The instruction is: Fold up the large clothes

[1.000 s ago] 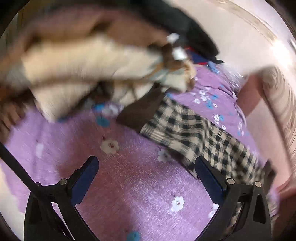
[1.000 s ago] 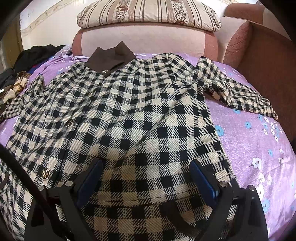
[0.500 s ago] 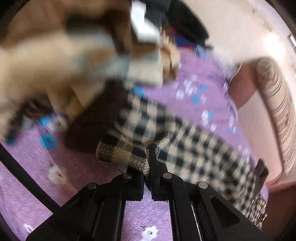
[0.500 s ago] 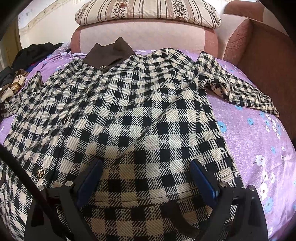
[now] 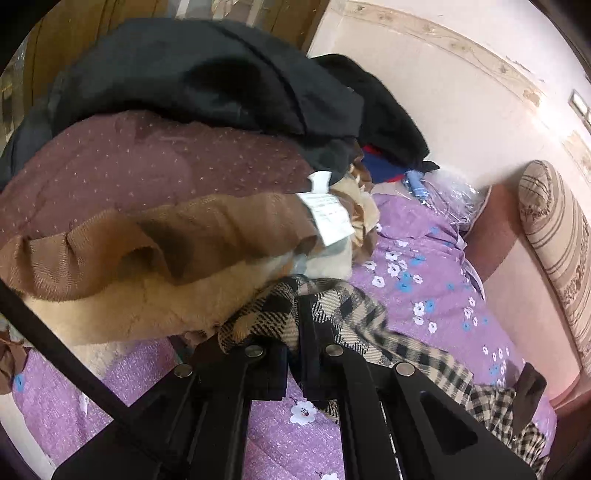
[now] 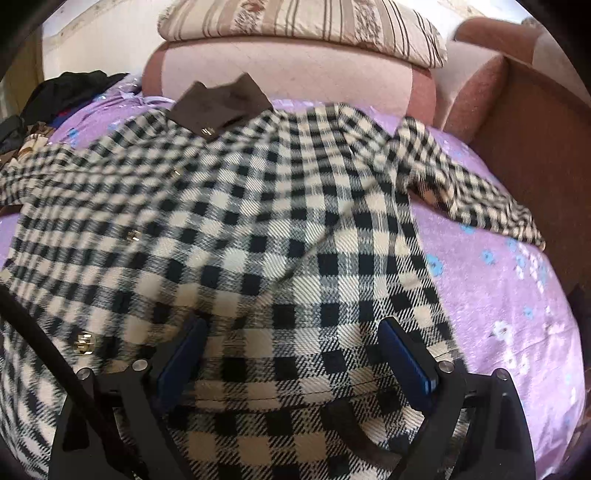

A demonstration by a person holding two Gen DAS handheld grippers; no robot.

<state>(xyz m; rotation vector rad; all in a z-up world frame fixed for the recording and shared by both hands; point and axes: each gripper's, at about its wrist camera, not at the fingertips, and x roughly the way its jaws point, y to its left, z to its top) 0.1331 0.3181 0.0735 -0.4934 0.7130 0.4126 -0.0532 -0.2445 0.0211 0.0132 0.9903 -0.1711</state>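
Observation:
A black-and-cream checked coat [image 6: 258, 229] with a brown collar [image 6: 221, 103] lies spread on the purple flowered bedspread [image 6: 509, 280]. My left gripper [image 5: 295, 317] is shut on the cuff of the coat's sleeve [image 5: 332, 314], lifted off the bed beside a pile of clothes. My right gripper [image 6: 291, 354] is open, its blue-padded fingers [image 6: 402, 358] low over the coat's lower body, holding nothing. The coat's other sleeve [image 6: 472, 199] lies out to the right.
A pile of clothes [image 5: 166, 221], tan, maroon and black, sits close ahead of the left gripper. A striped pillow [image 6: 295, 26] rests on the pink headboard [image 6: 277, 74]. A brown sofa arm [image 6: 535, 140] borders the bed on the right.
My left gripper went from open over the bedspread to shut on the sleeve cuff, then lifted it toward the clothes pile. The coat body has shifted and rippled; the right gripper stayed open.

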